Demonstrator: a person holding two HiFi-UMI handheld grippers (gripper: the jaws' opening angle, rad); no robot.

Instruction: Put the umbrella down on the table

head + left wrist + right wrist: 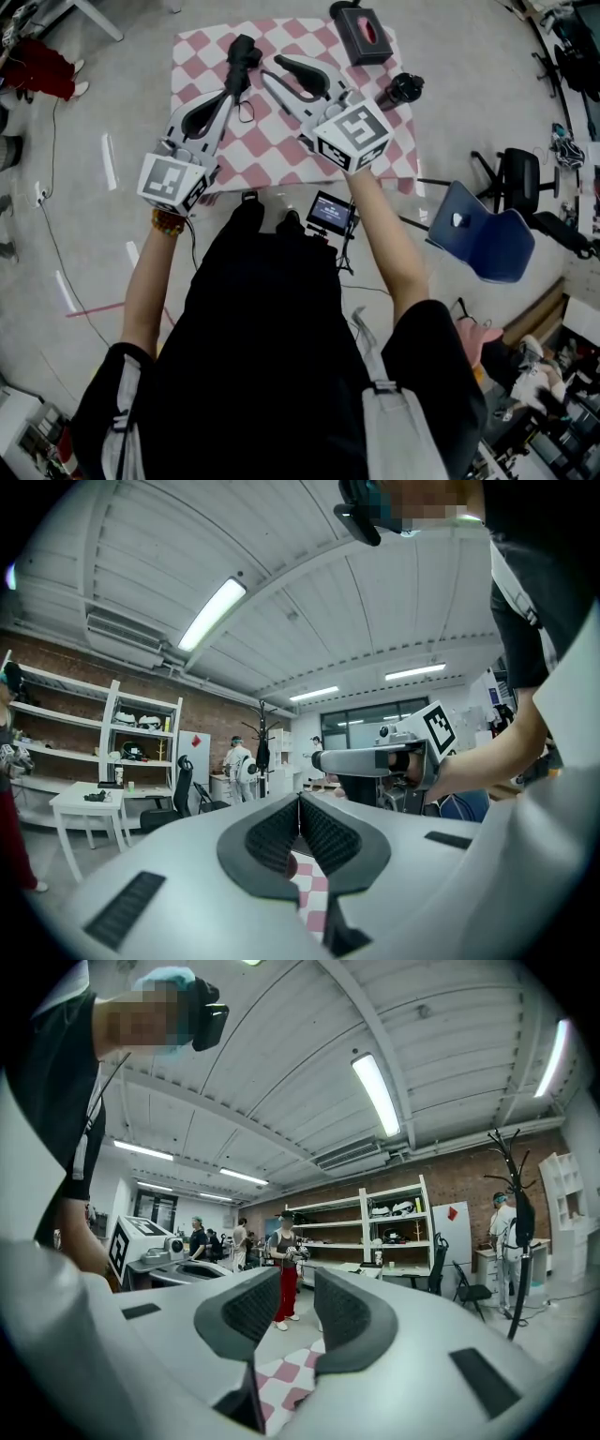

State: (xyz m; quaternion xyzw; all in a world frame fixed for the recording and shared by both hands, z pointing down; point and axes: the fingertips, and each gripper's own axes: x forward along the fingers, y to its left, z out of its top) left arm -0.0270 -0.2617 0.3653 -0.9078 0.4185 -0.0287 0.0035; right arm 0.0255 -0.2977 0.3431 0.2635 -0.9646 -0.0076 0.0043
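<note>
Reaching forward from the body, the left forearm and the right forearm are both held out toward the near edge of the table. A beaded bracelet is worn at the left wrist. The left gripper is pointed away from the person and angled slightly rightward. The right gripper is angled leftward, so the two tips are brought near each other above the checked cloth.

In the left gripper view the two ribbed pads are seen pressed tip to tip, with nothing caught between them and only cloth visible below. In the right gripper view the pads are held a narrow gap apart, and nothing is gripped there; floor and cloth are seen through the gap.

One table is counted, covered by one pink and white cloth. Two chairs are seen on the floor to the right: one blue chair and one black chair. Two grippers are held, one per hand, each fitted with one marker cube, two cubes in all.

One umbrella, black and folded, is seen lying on the cloth in the far left part of the table. Its near end is just beside the left gripper's tip; contact cannot be judged from the head view. One dark box is placed at the far right corner of the table, one small screen sits below the near edge, and one black cup stands at the right edge.
</note>
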